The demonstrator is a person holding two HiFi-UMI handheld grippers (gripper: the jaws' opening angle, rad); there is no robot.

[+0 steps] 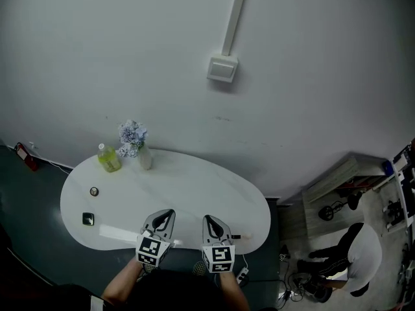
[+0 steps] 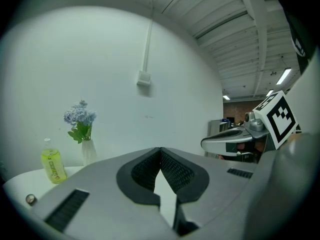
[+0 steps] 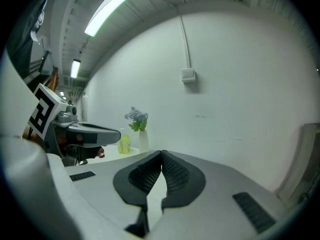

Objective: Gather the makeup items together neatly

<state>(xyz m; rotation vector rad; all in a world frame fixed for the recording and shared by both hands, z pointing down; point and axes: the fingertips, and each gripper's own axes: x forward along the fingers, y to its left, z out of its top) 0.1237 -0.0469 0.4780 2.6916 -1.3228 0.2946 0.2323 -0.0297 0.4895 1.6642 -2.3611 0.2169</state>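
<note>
As seen from the head view, my left tongs and my right tongs sit side by side over the near edge of the white, rounded worktop, both pointing away from me toward the wall.

Left tongs: clenched, ribbed pads meeting at the tips, nothing between them. Right tongs: likewise clenched and empty (each gripper view also catches the other tongs off to one side, apart from it).

Task items lie scattered on the worktop. A small round item rests toward the left end, and it shows again at the lower left of the left gripper view. A small dark square item lies nearer me, close to the left front edge. A slim stick lies just to the right of my right tongs, near the front edge. None of the three touches another, and neither pair of tongs touches any of them.

At the far left of the worktop stand a yellow-green bottle and, just beside it, a white vase holding pale blue flowers. A switch box with a conduit rising from it is fixed to the wall. A person is at the lower right, well apart from the worktop.
</note>
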